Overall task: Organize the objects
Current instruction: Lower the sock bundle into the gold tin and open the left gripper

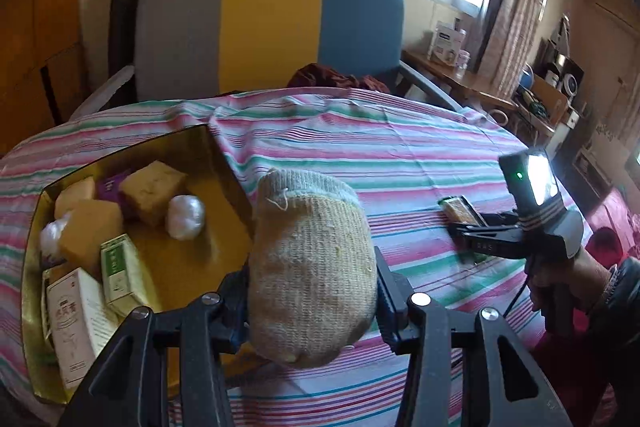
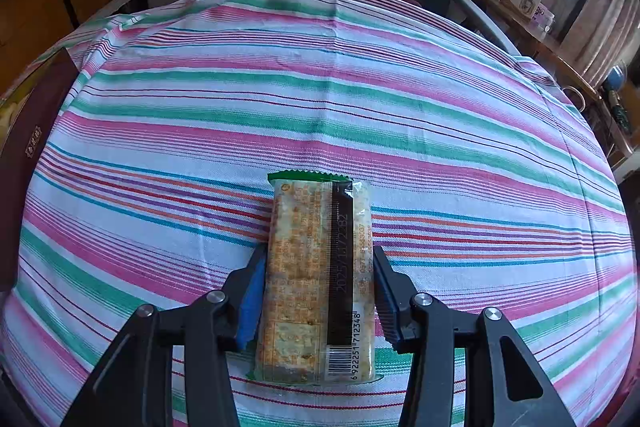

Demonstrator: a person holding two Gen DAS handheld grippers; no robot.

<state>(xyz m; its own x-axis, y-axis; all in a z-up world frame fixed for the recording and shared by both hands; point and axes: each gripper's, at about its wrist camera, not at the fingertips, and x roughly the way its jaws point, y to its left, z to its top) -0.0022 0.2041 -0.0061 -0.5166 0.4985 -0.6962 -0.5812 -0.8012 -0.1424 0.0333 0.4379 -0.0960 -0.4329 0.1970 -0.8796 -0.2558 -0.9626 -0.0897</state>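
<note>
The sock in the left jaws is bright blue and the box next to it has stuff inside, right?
Not quite. The left wrist view shows the sock is beige, not bright blue. It is in the left jaws, and the box beside it does have stuff inside.

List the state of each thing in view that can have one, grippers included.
Left gripper: shut on the knitted roll, held above the cloth.
Knitted roll: gripped, lifted beside the box.
Right gripper: jaws on both sides of the snack bar.
Snack bar: wrapped, flat on the striped cloth.
Gold box: open, holding sponges, small cartons and white balls.
</note>
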